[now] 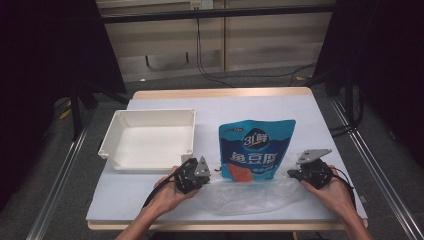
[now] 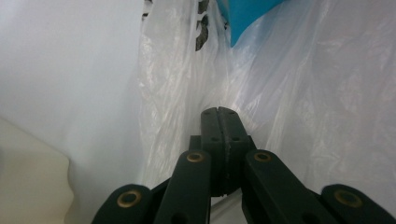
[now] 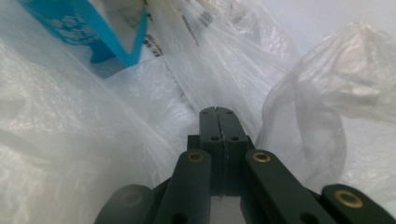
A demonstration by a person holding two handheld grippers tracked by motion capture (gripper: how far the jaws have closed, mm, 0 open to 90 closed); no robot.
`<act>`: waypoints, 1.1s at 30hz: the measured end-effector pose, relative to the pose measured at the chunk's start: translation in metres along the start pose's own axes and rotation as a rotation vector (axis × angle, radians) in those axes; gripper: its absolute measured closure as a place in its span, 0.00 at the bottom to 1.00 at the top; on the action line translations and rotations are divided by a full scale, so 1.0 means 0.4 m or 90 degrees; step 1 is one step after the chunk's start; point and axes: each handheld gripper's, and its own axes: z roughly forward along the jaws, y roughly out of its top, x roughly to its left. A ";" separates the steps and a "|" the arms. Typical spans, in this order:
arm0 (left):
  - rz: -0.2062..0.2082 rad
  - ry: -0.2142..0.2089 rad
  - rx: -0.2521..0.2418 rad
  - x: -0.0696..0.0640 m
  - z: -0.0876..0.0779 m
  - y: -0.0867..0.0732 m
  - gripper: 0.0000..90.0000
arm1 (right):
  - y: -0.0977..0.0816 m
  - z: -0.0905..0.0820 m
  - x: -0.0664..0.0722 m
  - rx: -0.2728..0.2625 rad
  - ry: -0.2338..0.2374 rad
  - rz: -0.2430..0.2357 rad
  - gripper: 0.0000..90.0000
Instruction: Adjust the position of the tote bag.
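Left gripper (image 1: 212, 172), down at the near edge, has its jaws pressed flat together, and thin film of the clear plastic bag (image 1: 250, 195) lies bunched right at their tips; whether a fold is actually pinched between the pads, I cannot tell. Same story on the right gripper (image 1: 292, 173): jaws tight together, crumpled film all around the tips at the bag's other side, grip itself unclear. The bag lies slack and wrinkled between the two hands on the near part of the pale tabletop (image 1: 310, 115). Just beyond it the blue pouch (image 1: 256, 150) lies flat, its lower edge under the bag's film, its blue corner peeking through in both gripper views. Left of the pouch, just beside it, sits a white tray (image 1: 112, 131), right in front of the left gripper. Farther off: grey floor, cables, dark curtains on either side.
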 end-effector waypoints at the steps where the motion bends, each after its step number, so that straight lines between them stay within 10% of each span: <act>1: -0.006 -0.003 -0.002 0.002 0.000 -0.002 1.00 | -0.001 -0.001 0.002 -0.001 0.004 0.003 1.00; 33: -0.026 -0.006 0.014 0.015 -0.032 -0.043 1.00 | -0.015 -0.006 -0.033 -0.003 -0.039 0.008 1.00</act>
